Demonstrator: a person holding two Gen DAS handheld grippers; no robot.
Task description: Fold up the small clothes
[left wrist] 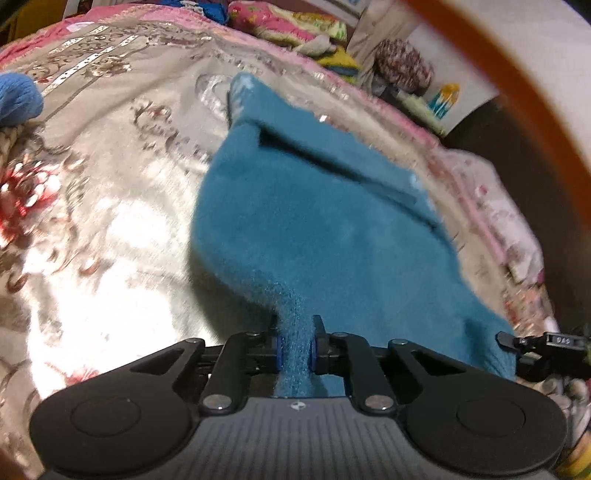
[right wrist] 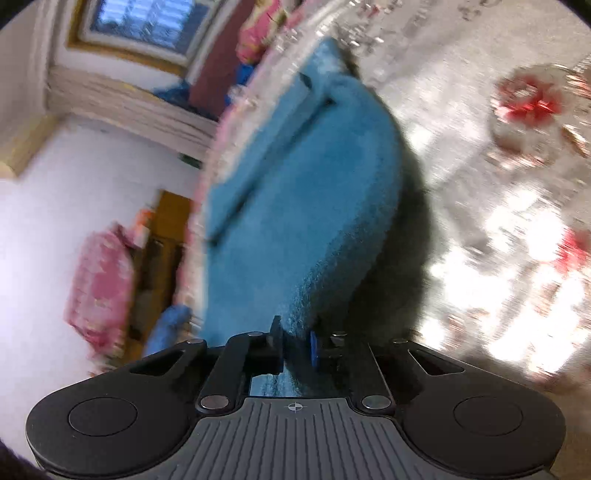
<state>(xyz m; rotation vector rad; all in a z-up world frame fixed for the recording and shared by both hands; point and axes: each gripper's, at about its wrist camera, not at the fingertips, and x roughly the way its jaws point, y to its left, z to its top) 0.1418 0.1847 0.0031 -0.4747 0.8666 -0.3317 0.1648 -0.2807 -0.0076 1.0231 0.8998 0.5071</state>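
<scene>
A teal fleece garment [left wrist: 325, 229] hangs over a shiny floral bedspread [left wrist: 110, 192], its far end resting on the cover. My left gripper [left wrist: 296, 349] is shut on its near edge, fabric bunched between the blue pads. The right gripper shows at the right edge of the left wrist view [left wrist: 517, 341], at the garment's other corner. In the right wrist view the same teal garment [right wrist: 295, 192] stretches away, and my right gripper [right wrist: 297, 347] is shut on its near edge. A fold or seam line runs across the cloth. Both views are motion-blurred.
A light blue knitted item [left wrist: 18, 99] lies at the left on the bedspread [right wrist: 498, 184]. Pink and yellow bedding [left wrist: 288, 26] is piled at the far edge. A patterned round cushion [left wrist: 402, 66] and a pink bundle [right wrist: 99, 280] sit beyond the bed's edge.
</scene>
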